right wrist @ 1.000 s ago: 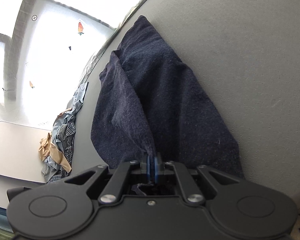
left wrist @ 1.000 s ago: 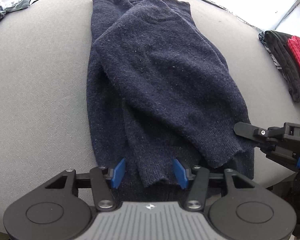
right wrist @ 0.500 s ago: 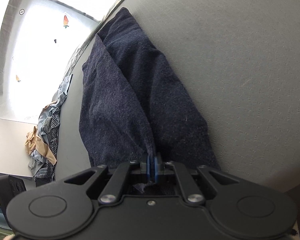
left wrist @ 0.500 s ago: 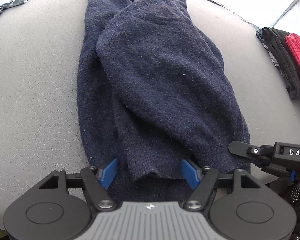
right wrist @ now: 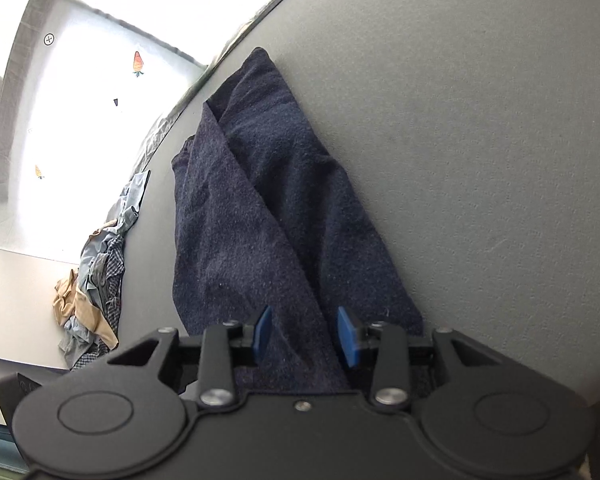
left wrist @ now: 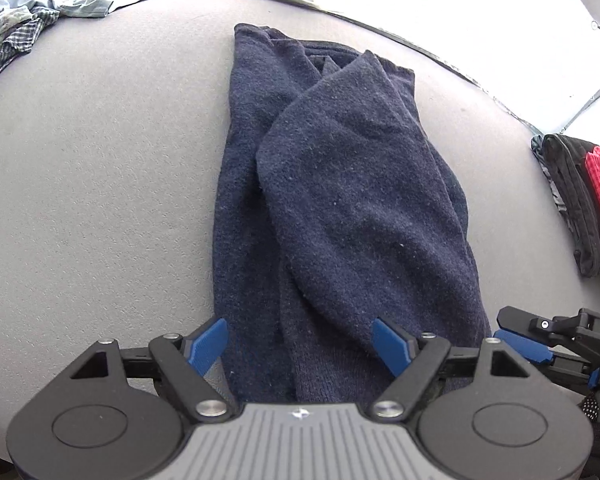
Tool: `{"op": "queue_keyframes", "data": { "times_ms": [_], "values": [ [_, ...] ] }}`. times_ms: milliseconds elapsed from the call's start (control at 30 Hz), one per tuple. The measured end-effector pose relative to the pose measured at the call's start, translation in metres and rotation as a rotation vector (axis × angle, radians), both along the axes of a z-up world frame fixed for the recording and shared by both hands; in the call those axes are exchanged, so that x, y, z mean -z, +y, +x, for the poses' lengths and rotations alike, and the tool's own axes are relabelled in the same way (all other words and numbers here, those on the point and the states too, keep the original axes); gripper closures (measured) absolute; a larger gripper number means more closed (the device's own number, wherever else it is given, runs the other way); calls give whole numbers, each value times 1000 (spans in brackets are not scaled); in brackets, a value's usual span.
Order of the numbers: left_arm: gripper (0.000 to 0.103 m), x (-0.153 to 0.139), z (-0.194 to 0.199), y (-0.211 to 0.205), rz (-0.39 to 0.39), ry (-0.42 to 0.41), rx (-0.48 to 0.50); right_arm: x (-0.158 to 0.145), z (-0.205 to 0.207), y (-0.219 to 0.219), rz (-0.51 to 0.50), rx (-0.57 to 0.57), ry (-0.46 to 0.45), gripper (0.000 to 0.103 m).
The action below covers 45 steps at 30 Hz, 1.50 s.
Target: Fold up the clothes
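- The left gripper (left wrist: 302,344) has its jaws opening; the blue pads (left wrist: 206,344) stand wide apart and press on nothing, with the near hem of the navy sweater (left wrist: 340,200) lying between them.
- The right gripper (right wrist: 305,336) also has its jaws opening; its blue pads (right wrist: 262,334) stand clear of the knit, and a fold of the sweater (right wrist: 260,220) runs up between them without being pinched.
- In the left wrist view the right gripper (left wrist: 532,344) shows at the lower right edge, just beside the sweater's near right corner.
- The sweater lies lengthwise on the grey table (left wrist: 92,184), folded into a long narrow strip, with one panel laid diagonally over the other so the top layer tapers toward the far end.
- Its far end stops near the table's back edge.
- A crumpled pile of light blue, checked and tan clothes (right wrist: 96,292) sits at the table's far left, well apart from the sweater.
- A folded stack of black and red garments (left wrist: 584,204) rests at the right edge of the table.
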State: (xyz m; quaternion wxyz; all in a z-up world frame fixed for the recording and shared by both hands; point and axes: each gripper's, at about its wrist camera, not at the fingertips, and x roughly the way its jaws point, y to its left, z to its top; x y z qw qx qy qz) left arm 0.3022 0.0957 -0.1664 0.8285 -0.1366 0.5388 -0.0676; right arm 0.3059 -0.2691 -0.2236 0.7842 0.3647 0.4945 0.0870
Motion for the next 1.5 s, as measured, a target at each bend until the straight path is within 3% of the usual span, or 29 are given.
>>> {"op": "queue_keyframes", "data": {
  "times_ms": [133,300,433,600,733,933,967,1000,1033,1133,1233,1367,1500],
  "values": [
    [18,15,3,10,6,51,-59,6,8,-9,-21,26,25,50],
    [18,33,-4,23,-80,108,-79,24,12,-17,-33,15,80,34],
    [10,46,-10,33,-195,127,-107,41,11,-26,58,33,121,31],
    [6,50,-16,37,-269,109,-139,51,9,-38,165,41,107,23],
    [2,54,-19,36,-354,98,-136,58,9,-43,256,33,95,23],
    [1,53,-15,15,-305,81,-52,53,21,-16,191,-140,44,23],
    [1,53,-15,11,-292,78,-43,52,24,-12,175,-170,39,25],
    [2,53,-16,7,-278,74,-34,51,26,-7,159,-199,33,41],
    [3,51,-17,4,-256,70,-24,51,28,-2,132,-229,44,56],
    [17,47,-20,-3,-185,64,-14,48,30,4,70,-282,31,71],
    [41,45,-23,2,-152,67,-63,52,29,-2,135,-254,39,82],
    [77,44,-26,11,-180,69,-122,54,27,-7,195,-211,46,84],
    [86,33,-29,12,-212,44,-137,49,26,-11,280,-164,46,85]
  ]
}}
